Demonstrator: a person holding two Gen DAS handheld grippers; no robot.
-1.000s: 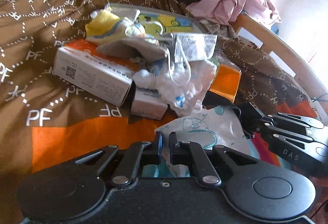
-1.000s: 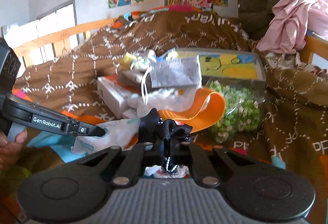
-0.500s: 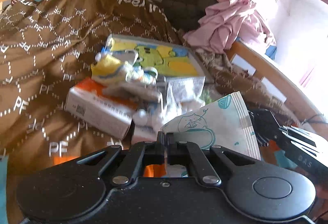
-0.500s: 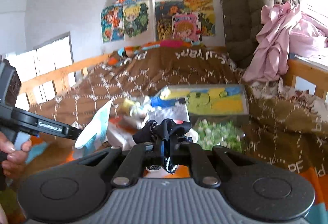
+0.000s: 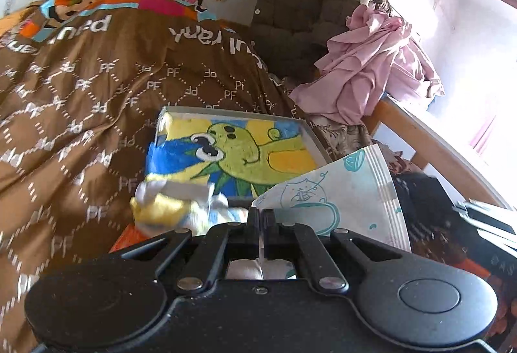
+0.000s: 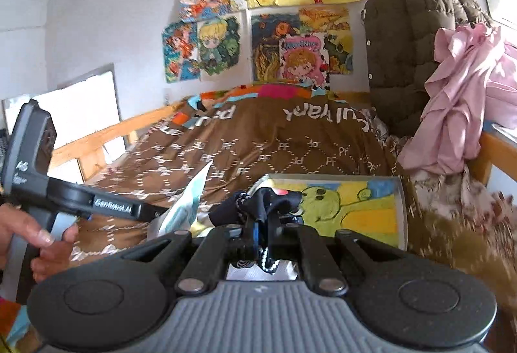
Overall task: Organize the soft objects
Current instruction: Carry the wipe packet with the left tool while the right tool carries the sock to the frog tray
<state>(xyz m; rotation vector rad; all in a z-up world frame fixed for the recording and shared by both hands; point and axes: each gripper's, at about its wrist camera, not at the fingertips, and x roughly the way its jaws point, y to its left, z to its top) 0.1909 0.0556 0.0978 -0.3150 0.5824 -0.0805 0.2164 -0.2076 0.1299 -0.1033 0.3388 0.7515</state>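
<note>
Over the bed (image 6: 258, 140), above its brown patterned quilt, both tools are up in the air with something pinched in each. The left tool (image 5: 261, 217) has its jaws pressed together on a white packet (image 5: 339, 198) printed with a teal cartoon cat; the packet fans up and to the right from the pinch, clear of the bedding. In the right wrist view that same packet (image 6: 190, 201) shows edge-on beside the left tool (image 6: 155, 212), and a person's hand (image 6: 32, 236) is wrapped round the handle.

The right tool (image 6: 263, 223) is clamped shut on a dark sock (image 6: 265, 201), bunched in a lump above the fingertips, with a black-and-white beaded cord dangling below the pinch.

Behind both lies a flat box (image 5: 239, 149) with a green cartoon creature on yellow and blue, resting on the quilt; in the right wrist view the box (image 6: 355, 211) sits just past the sock. A blurred yellow, white and blue soft bundle (image 5: 171, 207) lies at the box's near corner, just left of the left tool. A pink garment (image 6: 462, 101) is heaped over the wooden bed rail at right, next to a brown padded coat (image 6: 410, 39). Drawings (image 6: 290, 23) cover the wall.
</note>
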